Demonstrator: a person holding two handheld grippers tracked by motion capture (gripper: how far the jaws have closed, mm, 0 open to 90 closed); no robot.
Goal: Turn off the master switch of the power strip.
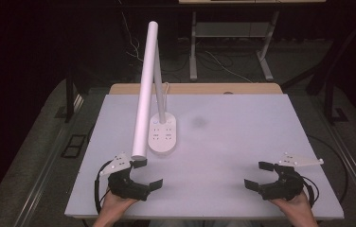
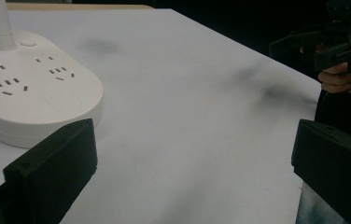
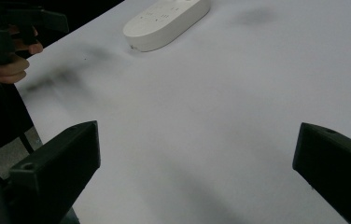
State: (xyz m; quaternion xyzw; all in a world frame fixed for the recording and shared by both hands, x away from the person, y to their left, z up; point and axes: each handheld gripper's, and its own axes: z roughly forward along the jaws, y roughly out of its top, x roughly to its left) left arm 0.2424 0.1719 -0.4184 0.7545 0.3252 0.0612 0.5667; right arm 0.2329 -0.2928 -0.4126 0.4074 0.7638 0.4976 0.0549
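Observation:
A white desk lamp stands left of centre on the white table (image 1: 233, 142). Its oval base (image 1: 163, 135) carries sockets and buttons, and its long tube head (image 1: 145, 94) slants down toward the front left. My left gripper (image 1: 146, 173) rests open near the front left edge, just in front of the tube's lower end, with nothing between its jaws. My right gripper (image 1: 257, 174) is open too, at the front right, empty. The left gripper view has the lamp base (image 2: 33, 88) close at left and the other gripper (image 2: 332, 44) far right. The right gripper view has the base (image 3: 166, 23) far off.
Faint grey smudges (image 1: 198, 123) mark the tabletop. A wooden strip (image 1: 195, 88) runs along the table's far edge. Beyond it stand a white desk frame (image 1: 228, 47) and loose cables on a dark floor. A metal rail (image 1: 43, 175) lies on the floor to the left.

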